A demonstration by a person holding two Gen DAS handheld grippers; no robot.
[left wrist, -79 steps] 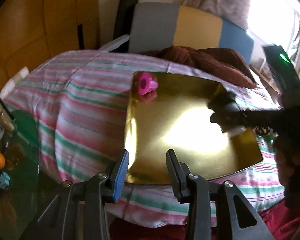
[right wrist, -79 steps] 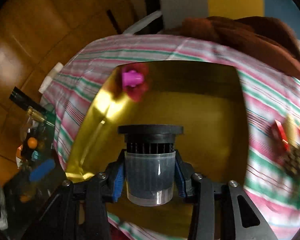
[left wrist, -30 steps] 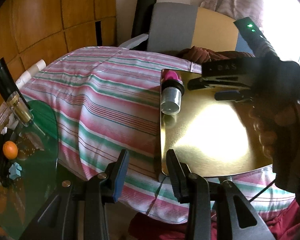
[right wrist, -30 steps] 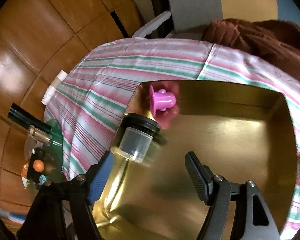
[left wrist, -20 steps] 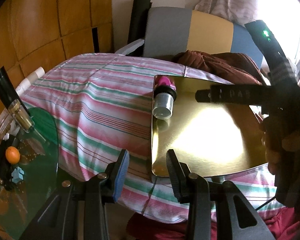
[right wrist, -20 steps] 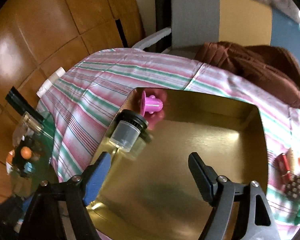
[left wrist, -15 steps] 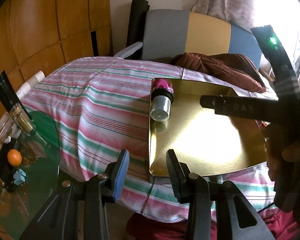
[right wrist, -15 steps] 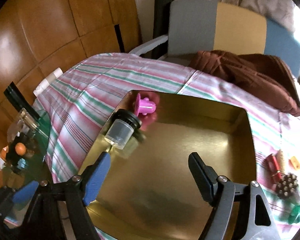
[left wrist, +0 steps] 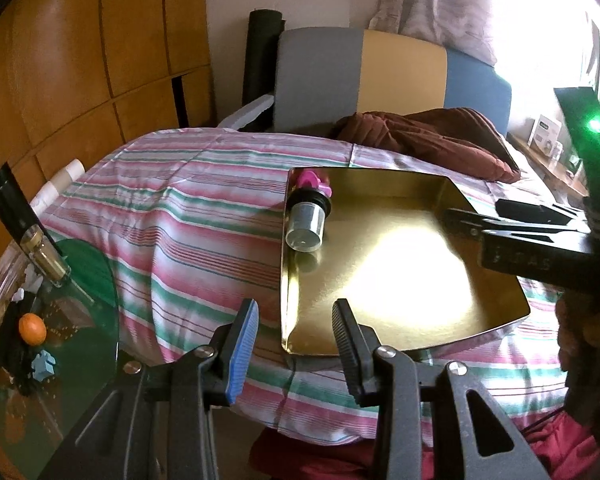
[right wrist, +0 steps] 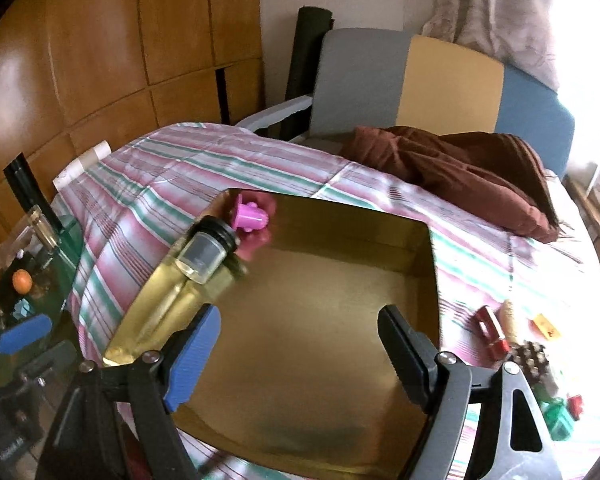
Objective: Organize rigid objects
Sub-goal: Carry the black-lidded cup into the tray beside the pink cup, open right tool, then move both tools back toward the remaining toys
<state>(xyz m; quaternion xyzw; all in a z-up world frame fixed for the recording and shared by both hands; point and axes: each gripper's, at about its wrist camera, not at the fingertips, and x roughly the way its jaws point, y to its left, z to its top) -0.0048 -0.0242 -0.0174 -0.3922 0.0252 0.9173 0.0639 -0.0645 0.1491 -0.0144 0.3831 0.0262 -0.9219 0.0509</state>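
A gold tray (left wrist: 400,272) (right wrist: 320,340) lies on the striped bedcover. A clear jar with a black lid (left wrist: 306,222) (right wrist: 206,250) lies on its side at the tray's far left corner, next to a pink plastic piece (left wrist: 312,179) (right wrist: 250,214). My left gripper (left wrist: 294,336) is open and empty, at the tray's near left edge. My right gripper (right wrist: 300,340) is open and empty, held above the tray's near part; it also shows in the left wrist view (left wrist: 540,236).
Small toys, a red piece (right wrist: 490,330) and a brown studded block (right wrist: 530,358) among them, lie on the cover right of the tray. A brown cloth (right wrist: 452,164) lies behind it. A green glass side table (left wrist: 40,312) with clutter stands at left. A chair (left wrist: 380,80) stands behind.
My right gripper held the jar, laid it down by the pink piece, opened, and has drawn back and up. My left gripper has stayed open and shifted slightly.
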